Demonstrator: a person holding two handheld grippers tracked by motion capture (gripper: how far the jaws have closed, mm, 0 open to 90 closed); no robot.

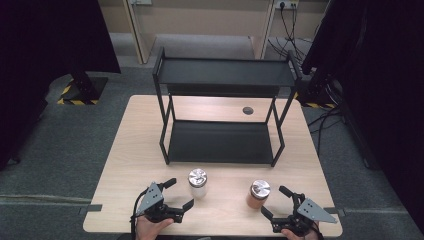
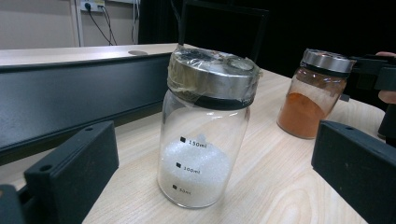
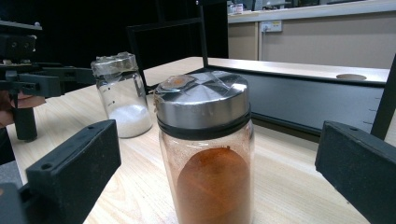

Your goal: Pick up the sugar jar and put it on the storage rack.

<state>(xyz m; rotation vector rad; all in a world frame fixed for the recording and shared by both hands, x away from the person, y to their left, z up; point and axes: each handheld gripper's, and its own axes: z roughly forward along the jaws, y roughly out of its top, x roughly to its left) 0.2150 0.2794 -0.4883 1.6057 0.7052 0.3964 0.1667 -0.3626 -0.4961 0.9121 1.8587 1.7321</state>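
Standing on a pale wooden table (image 1: 120, 165), two glass jars with metal lids wait near the front edge, well apart from each other. On the left, a person's hand holds the left hand-held gripper (image 1: 179, 194), its jaws spread wide and empty, pointing toward the jar of white granules (image 1: 197, 182). Seen from that gripper's own camera, this jar (image 2: 205, 135) stands upright just ahead of the two black jaws, between them but untouched, about a third full, with printed measuring marks on the glass and clear tape over its lid. To the right stands the jar of orange powder (image 1: 259, 194), also upright. The right hand-held gripper (image 1: 276, 201) sits just beside it, jaws likewise spread and holding nothing; the orange jar (image 3: 205, 163) rises between them without contact. Behind both jars, at the middle of the table, stands a black two-tier metal shelf (image 1: 222, 72).
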